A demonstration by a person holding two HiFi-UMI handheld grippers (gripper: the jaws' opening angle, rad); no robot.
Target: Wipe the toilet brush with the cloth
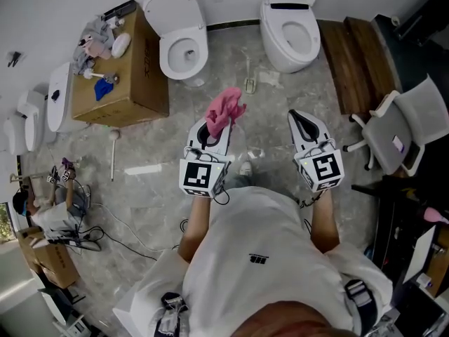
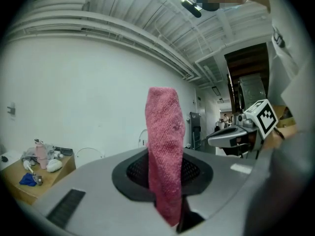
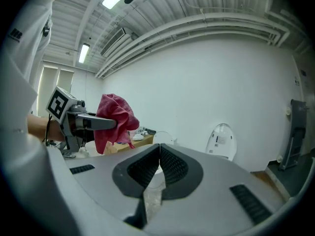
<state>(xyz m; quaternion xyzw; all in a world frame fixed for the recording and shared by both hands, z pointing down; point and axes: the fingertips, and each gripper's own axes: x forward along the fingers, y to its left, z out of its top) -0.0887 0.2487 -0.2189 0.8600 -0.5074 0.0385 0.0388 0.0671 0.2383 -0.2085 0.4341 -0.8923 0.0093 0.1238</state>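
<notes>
My left gripper (image 1: pixel 212 126) is shut on a pink cloth (image 1: pixel 226 109), which sticks up from its jaws (image 2: pixel 165 146) and flops forward. The right gripper (image 1: pixel 300 120) is level with it, shut with its pads together and nothing between them (image 3: pixel 158 157). In the right gripper view the cloth (image 3: pixel 114 118) hangs from the left gripper at the left. A white toilet brush (image 1: pixel 112 154) lies on the floor to the far left, well away from both grippers, beside a cardboard box (image 1: pixel 137 83).
Two white toilets (image 1: pixel 182 37) (image 1: pixel 291 27) stand against the far wall. The box carries small items, a blue one (image 1: pixel 104 88) among them. A grey office chair (image 1: pixel 403 128) and wooden boards (image 1: pixel 358 58) are at the right; cables trail at the lower left.
</notes>
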